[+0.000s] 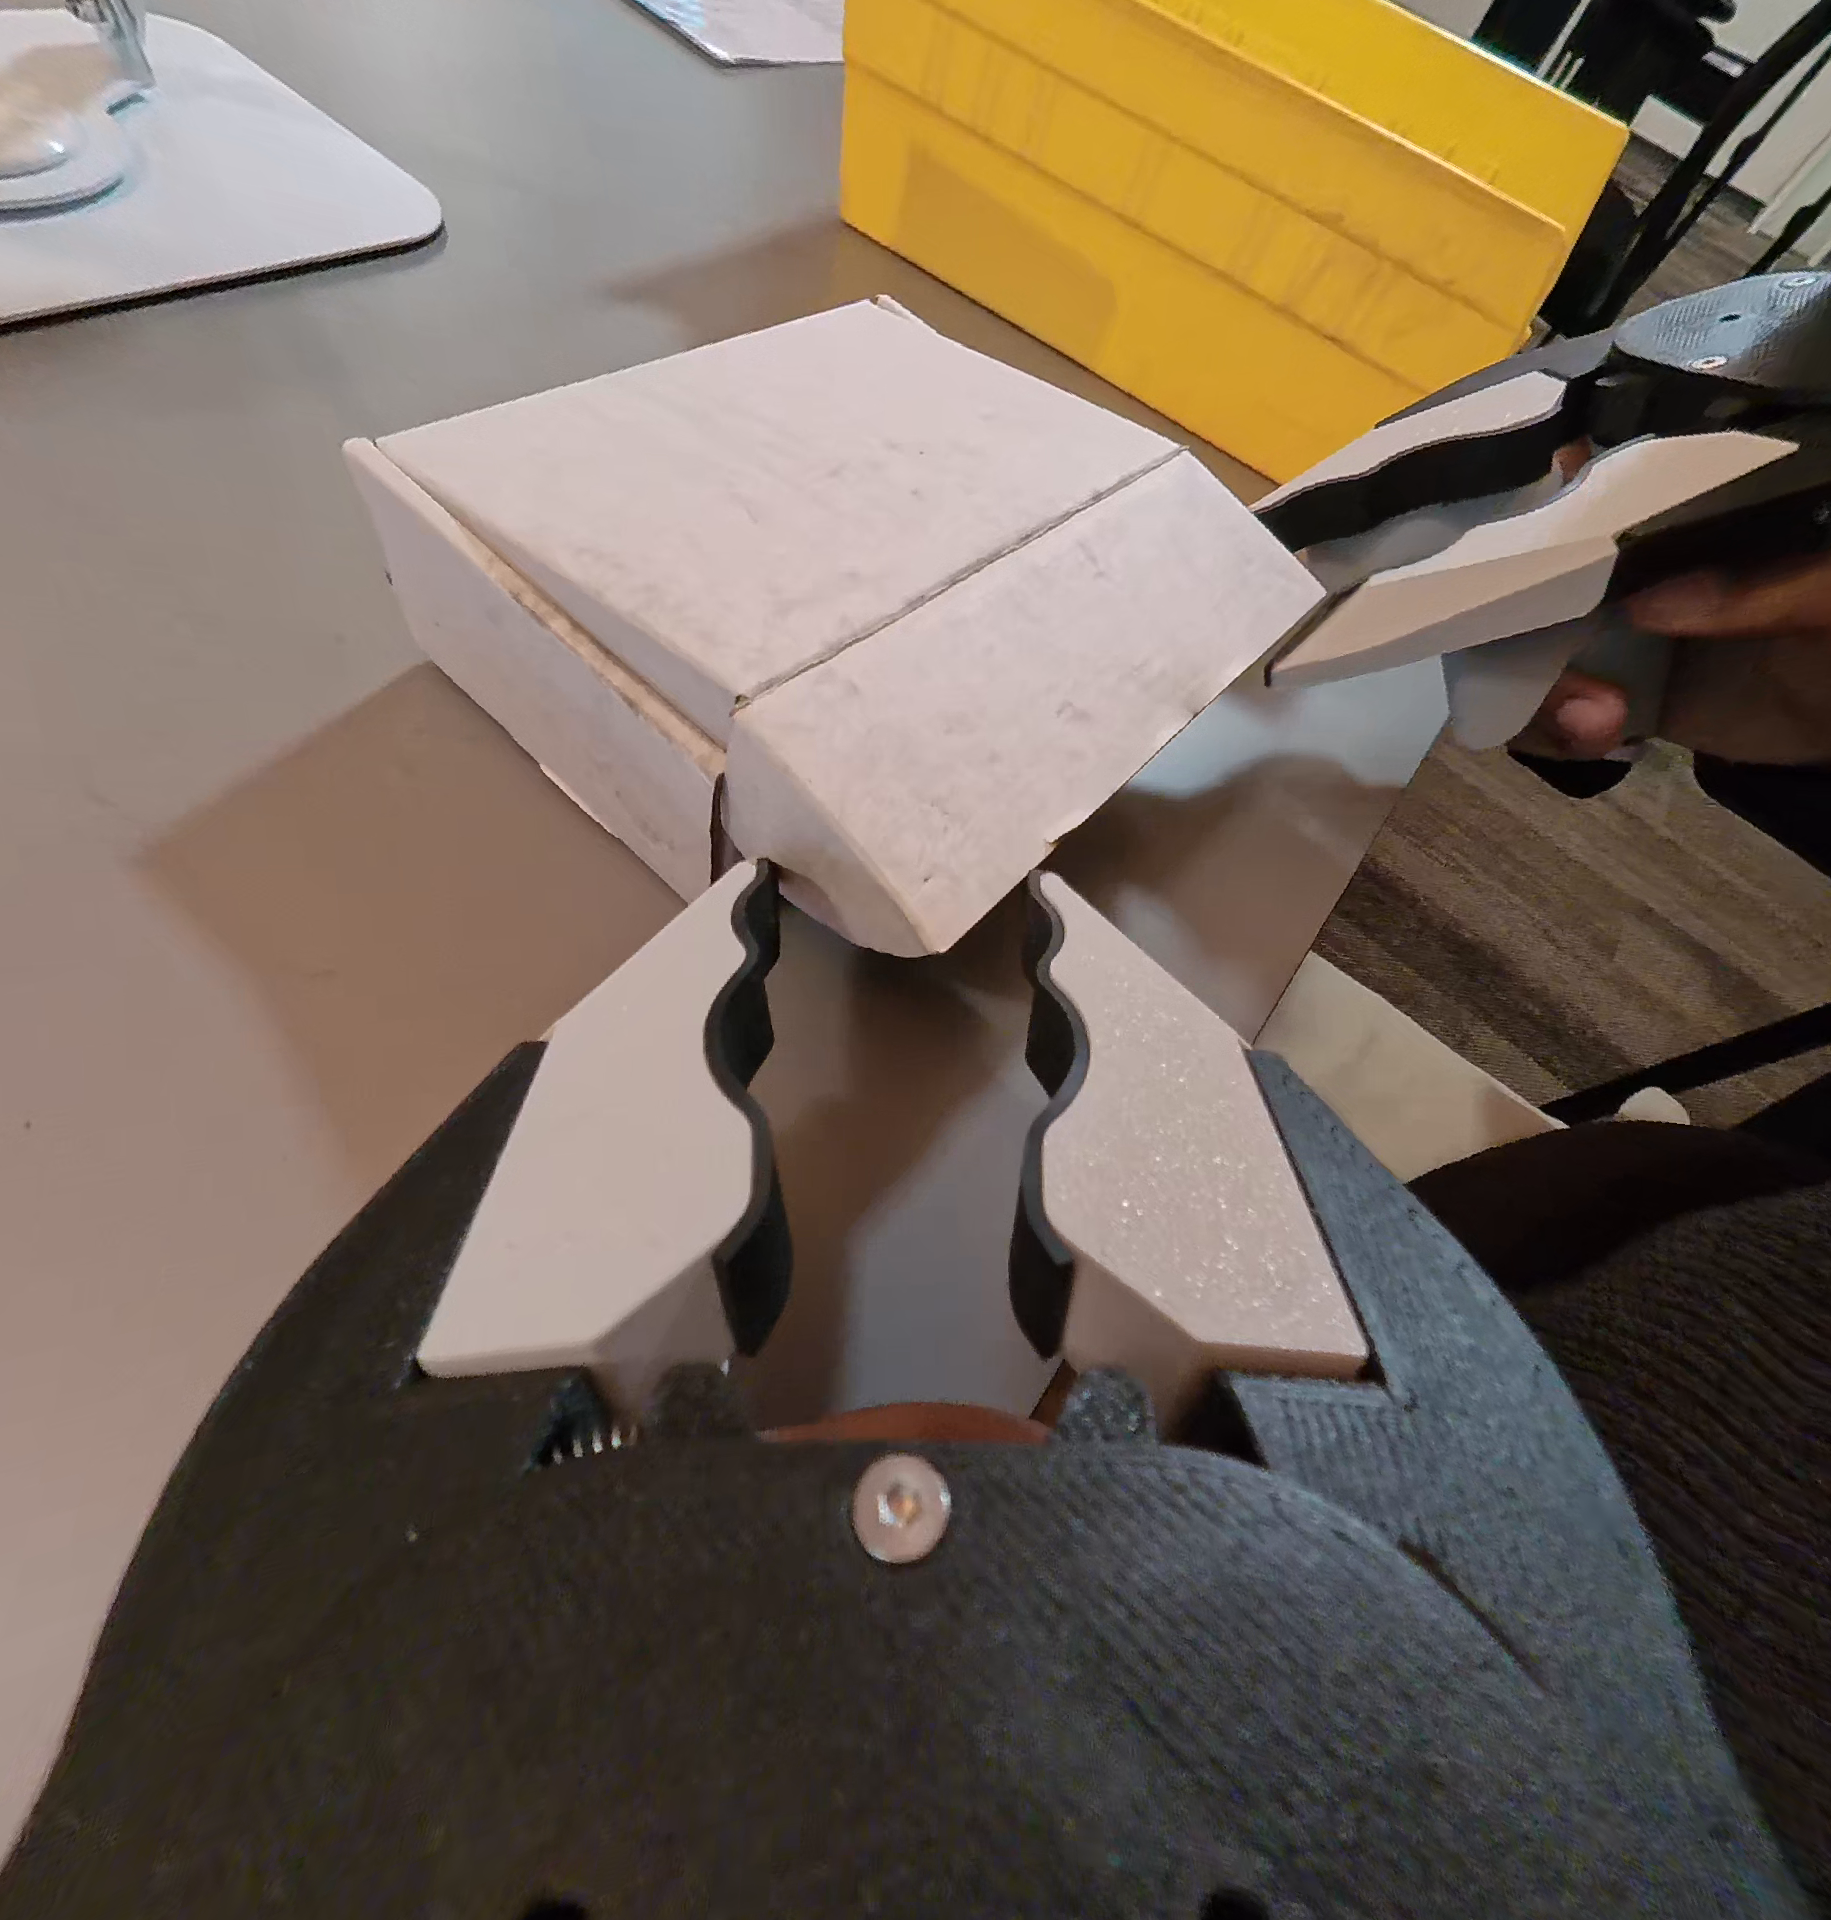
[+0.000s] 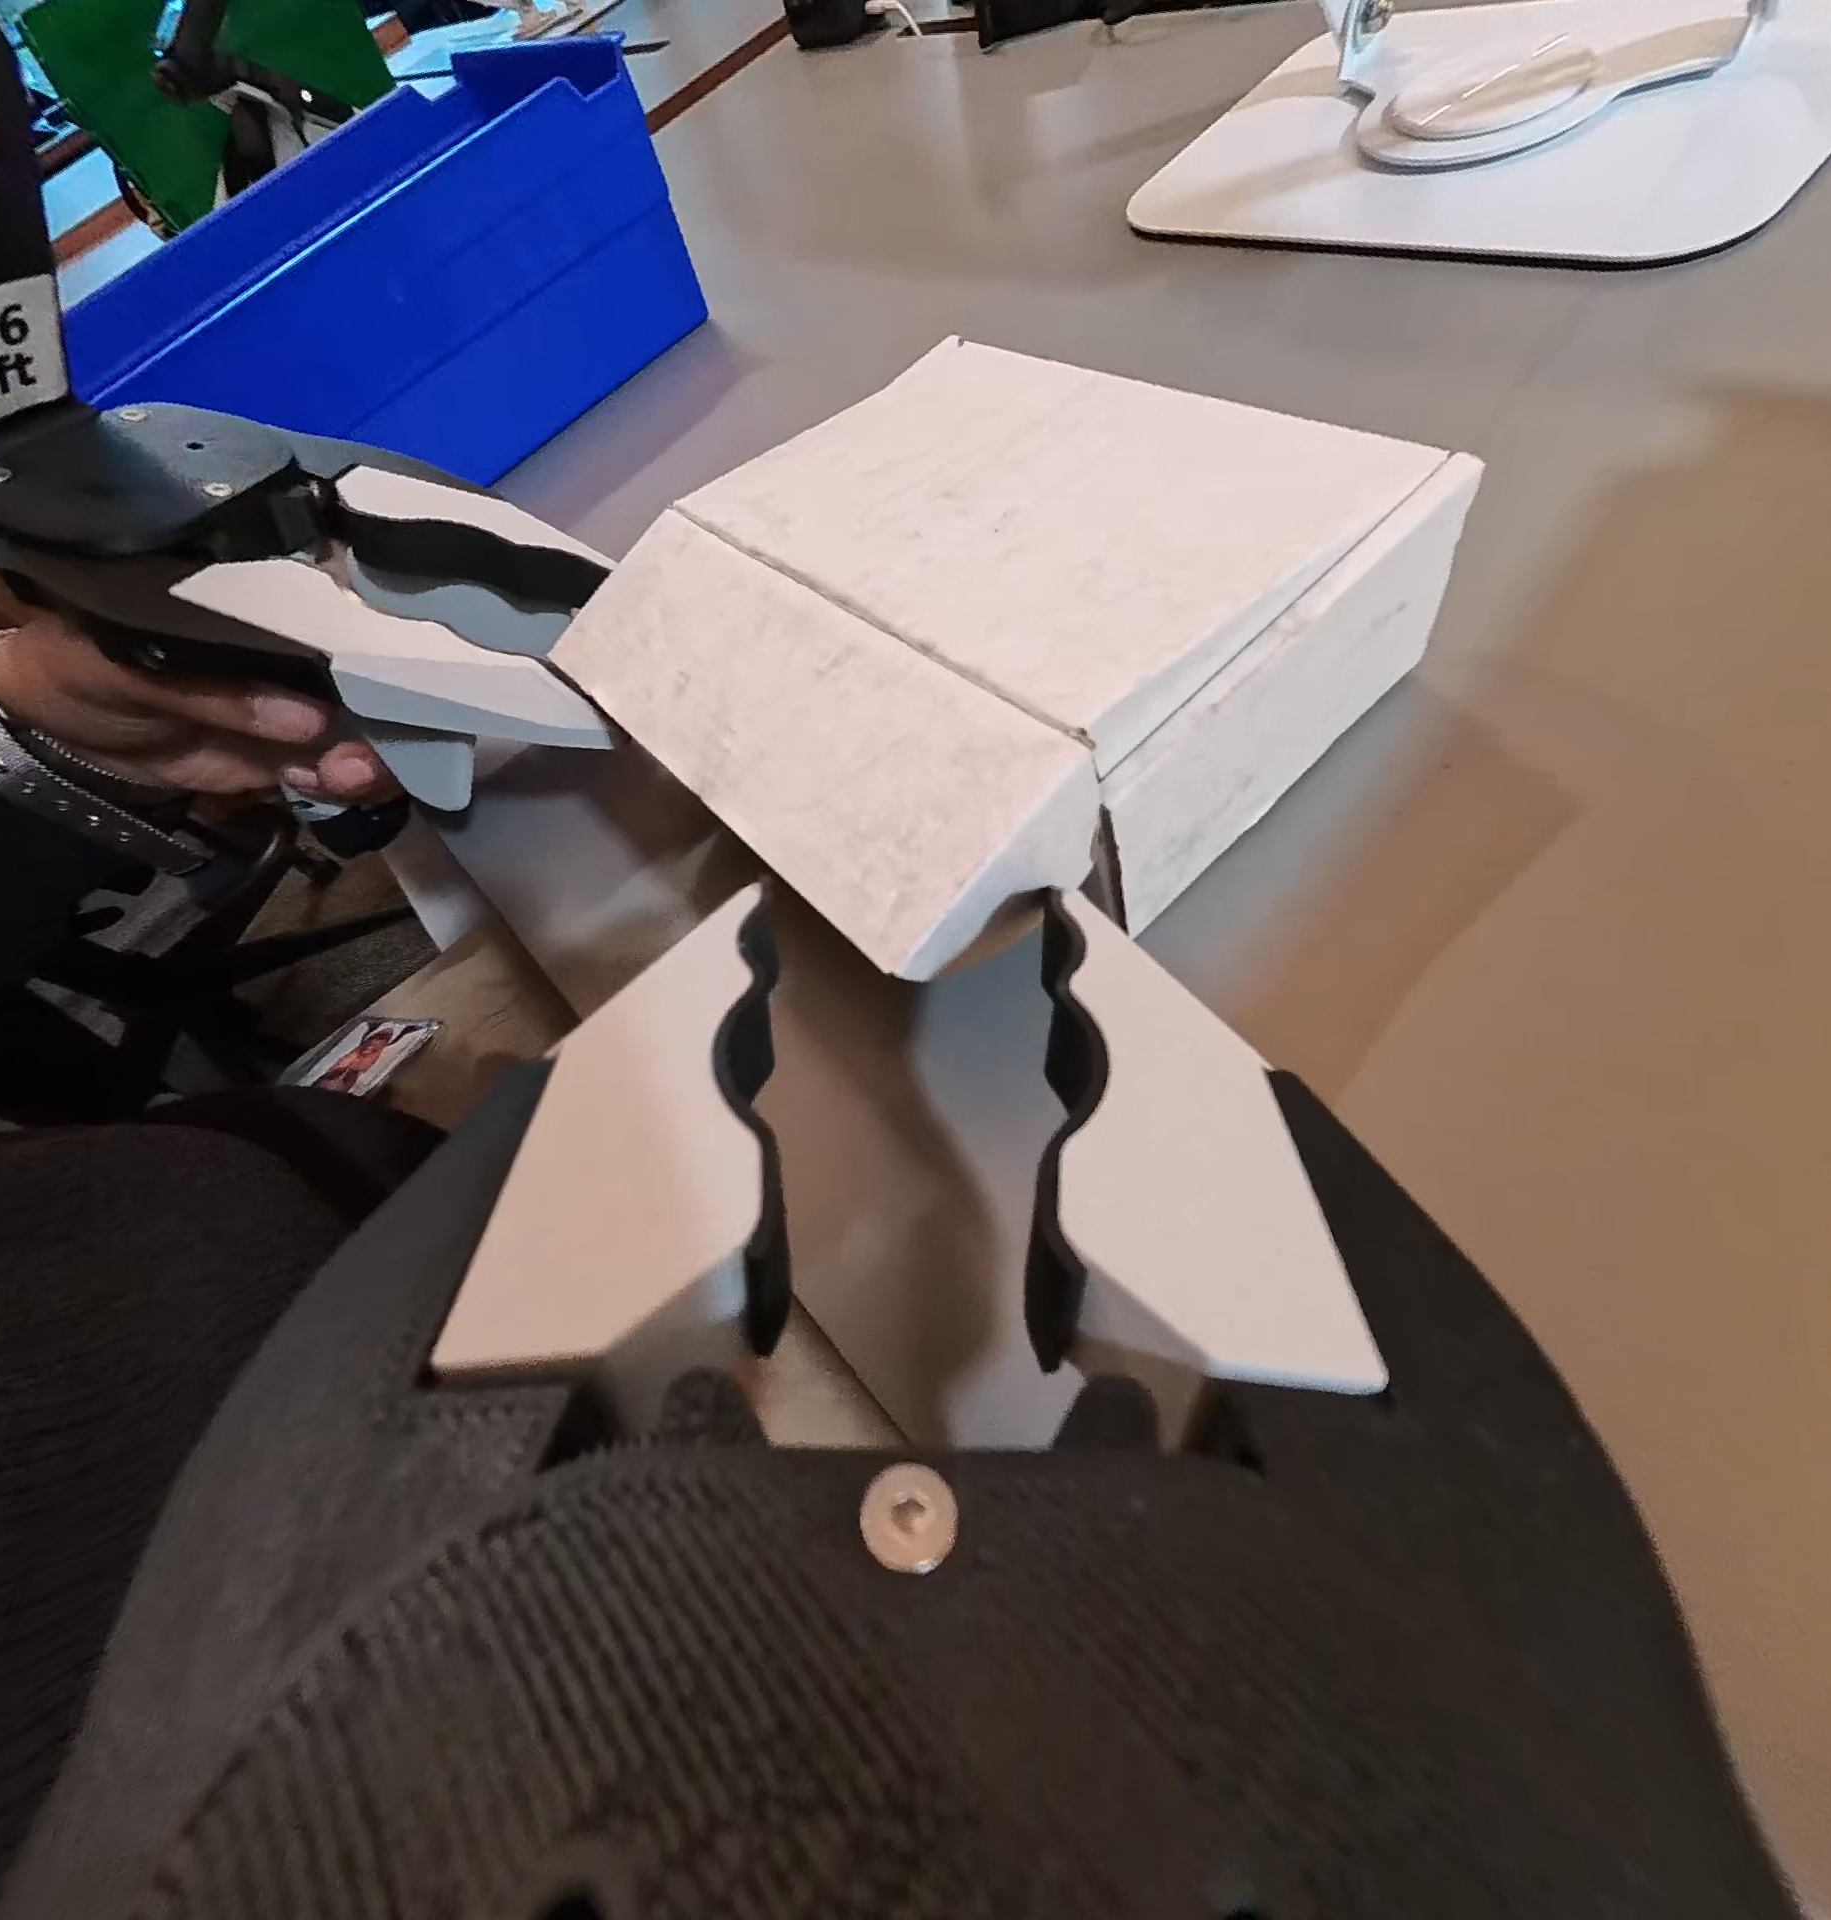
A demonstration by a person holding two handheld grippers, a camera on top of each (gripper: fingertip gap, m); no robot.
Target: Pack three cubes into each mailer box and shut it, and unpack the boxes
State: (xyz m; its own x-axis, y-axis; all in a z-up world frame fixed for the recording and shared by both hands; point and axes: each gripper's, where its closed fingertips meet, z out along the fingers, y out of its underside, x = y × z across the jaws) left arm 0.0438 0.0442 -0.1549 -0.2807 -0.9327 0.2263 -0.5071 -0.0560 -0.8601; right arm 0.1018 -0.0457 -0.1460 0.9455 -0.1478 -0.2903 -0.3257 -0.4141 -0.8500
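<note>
A white mailer box sits near the table's front edge, also in the right wrist view. Its lid is down. Its front flap sticks out untucked, slanting down toward me. My left gripper is open, with one corner of the flap between its fingertips. My right gripper is open around the flap's other corner. Each gripper shows in the other's view: the right and the left. No cubes are visible.
A yellow bin stands behind the box on the right, and a blue bin on the left. A white mat holding a clear object lies farther back. The table edge and carpet lie just in front of the box.
</note>
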